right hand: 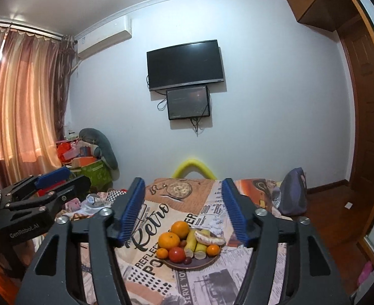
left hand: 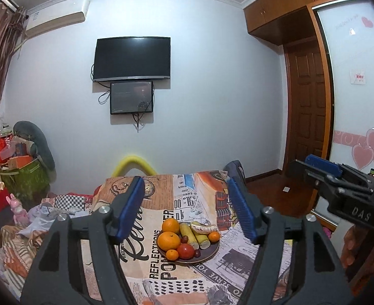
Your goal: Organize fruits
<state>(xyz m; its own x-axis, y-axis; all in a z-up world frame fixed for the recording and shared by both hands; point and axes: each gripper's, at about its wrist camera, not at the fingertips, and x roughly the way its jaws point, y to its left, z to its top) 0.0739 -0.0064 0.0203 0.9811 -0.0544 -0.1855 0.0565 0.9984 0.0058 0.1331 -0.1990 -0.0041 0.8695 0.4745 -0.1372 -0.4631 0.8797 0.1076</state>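
A dark plate (left hand: 211, 253) (right hand: 207, 260) sits on a table with a printed cloth. It holds two large oranges (left hand: 168, 240) (right hand: 168, 240), small tangerines (left hand: 172, 254) (right hand: 213, 250), a red tomato (left hand: 185, 251) (right hand: 177, 254), yellow corn pieces (left hand: 189, 233) (right hand: 190, 240), a pale peeled piece (left hand: 204, 228) (right hand: 209, 239) and small dark fruits (left hand: 197, 253). My left gripper (left hand: 187, 203) is open, above and short of the plate. My right gripper (right hand: 184, 200) is open, also above and short of it. Each shows in the other's view: the right gripper (left hand: 321, 167), the left (right hand: 52, 178).
The printed tablecloth (left hand: 161, 274) (right hand: 161, 203) covers the table. A yellow foam arch (left hand: 133, 165) and a grey bag (right hand: 292, 193) stand at the far edge. Cluttered boxes and fabric (left hand: 21, 172) lie left. A TV (left hand: 132, 58) hangs on the wall; a wooden door (left hand: 308, 117) is at right.
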